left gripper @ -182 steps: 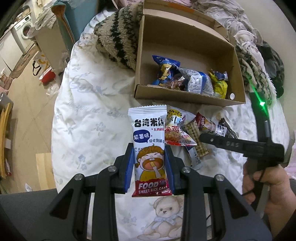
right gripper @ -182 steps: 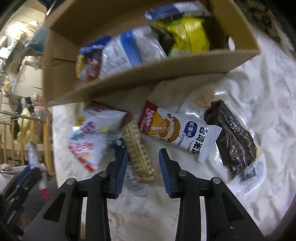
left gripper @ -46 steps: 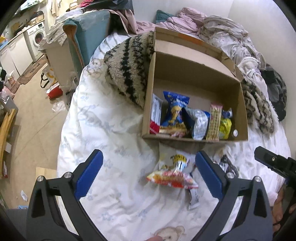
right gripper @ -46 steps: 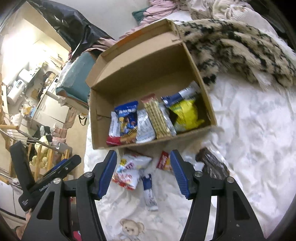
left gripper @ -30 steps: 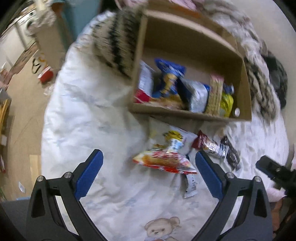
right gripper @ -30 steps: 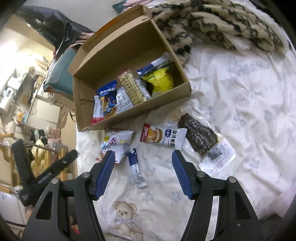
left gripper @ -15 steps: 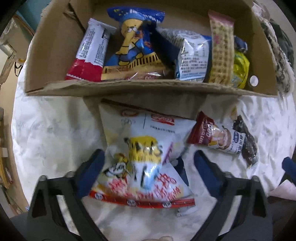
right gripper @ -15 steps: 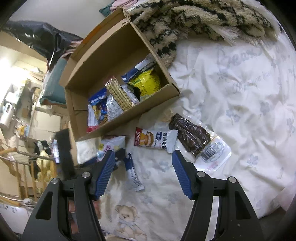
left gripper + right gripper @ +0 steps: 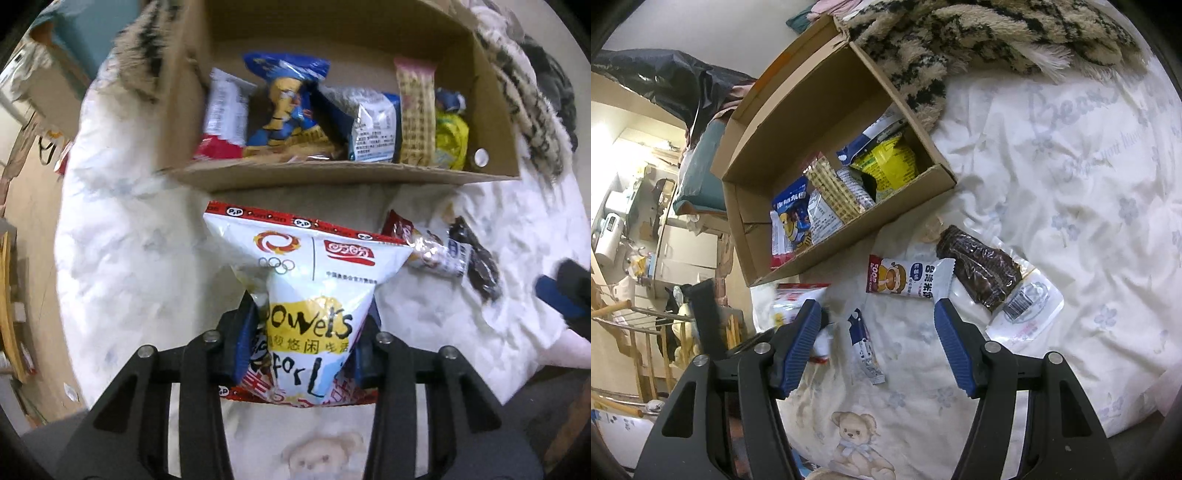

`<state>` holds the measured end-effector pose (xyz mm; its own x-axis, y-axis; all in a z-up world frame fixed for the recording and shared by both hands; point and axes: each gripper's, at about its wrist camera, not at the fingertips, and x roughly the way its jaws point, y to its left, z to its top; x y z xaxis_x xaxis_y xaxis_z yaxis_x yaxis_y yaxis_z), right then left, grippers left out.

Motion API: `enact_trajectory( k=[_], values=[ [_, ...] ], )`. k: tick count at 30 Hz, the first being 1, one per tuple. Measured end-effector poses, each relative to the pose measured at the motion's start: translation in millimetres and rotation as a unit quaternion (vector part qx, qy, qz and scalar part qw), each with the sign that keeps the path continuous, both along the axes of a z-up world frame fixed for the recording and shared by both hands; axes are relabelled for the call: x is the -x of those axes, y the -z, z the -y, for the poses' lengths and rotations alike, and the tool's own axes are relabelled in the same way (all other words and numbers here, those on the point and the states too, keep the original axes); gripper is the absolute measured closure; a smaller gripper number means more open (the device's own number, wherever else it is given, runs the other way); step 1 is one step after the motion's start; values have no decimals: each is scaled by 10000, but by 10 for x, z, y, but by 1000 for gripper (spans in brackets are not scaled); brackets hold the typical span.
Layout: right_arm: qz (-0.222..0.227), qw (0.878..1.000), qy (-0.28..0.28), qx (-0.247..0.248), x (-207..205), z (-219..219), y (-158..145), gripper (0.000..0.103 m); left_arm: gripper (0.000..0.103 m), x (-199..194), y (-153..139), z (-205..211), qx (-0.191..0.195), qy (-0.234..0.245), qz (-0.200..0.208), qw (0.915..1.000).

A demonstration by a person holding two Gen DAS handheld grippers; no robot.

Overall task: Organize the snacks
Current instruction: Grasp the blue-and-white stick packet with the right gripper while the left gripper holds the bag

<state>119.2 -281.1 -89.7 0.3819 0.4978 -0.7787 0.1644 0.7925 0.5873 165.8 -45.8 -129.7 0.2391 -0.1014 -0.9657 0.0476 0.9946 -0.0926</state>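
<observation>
A white snack bag with red edges (image 9: 314,266) lies on the bed in front of the cardboard box (image 9: 332,177). My left gripper (image 9: 308,332) points steeply down at it, its jaws closing, and the blue pads press the bag's lower half from both sides. The box holds several packs standing in a row. My right gripper (image 9: 876,305) hovers open above the sheet with nothing between its fingers. Below it lie a small blue-white sachet (image 9: 864,347), a rice cake pack (image 9: 908,280) and a dark brown pack (image 9: 979,273).
A fuzzy black-and-cream blanket (image 9: 979,37) lies behind and beside the box. The white sheet with a bear print (image 9: 857,443) spreads to the right. The bed's edge and the floor run along the left, with a wooden drying rack (image 9: 628,317) there.
My left gripper has dropped onto the white bag and its wide jaws have come together on it. The right gripper has barely moved.
</observation>
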Motion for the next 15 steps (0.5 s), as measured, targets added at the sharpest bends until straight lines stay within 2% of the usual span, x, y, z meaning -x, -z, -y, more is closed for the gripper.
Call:
enact_trajectory(
  k=[3,8,11,15],
  values=[
    [-25,9998,-151,91,-12,-96,23,37,66,174,-130,-159,91,-79,-6,9999],
    [-86,9983,-482,301,-50,-322,91,37,66,389,-308,-436,19,-315,41,9995],
    [-149,9965,-675,473,-67,-476,152,37,66,521,-364,-629,173,-609,69,9980],
    [-253,9906,-1049,840,-116,-767,278,37,66,564,-371,-649,48,-682,242,9974]
  ],
)
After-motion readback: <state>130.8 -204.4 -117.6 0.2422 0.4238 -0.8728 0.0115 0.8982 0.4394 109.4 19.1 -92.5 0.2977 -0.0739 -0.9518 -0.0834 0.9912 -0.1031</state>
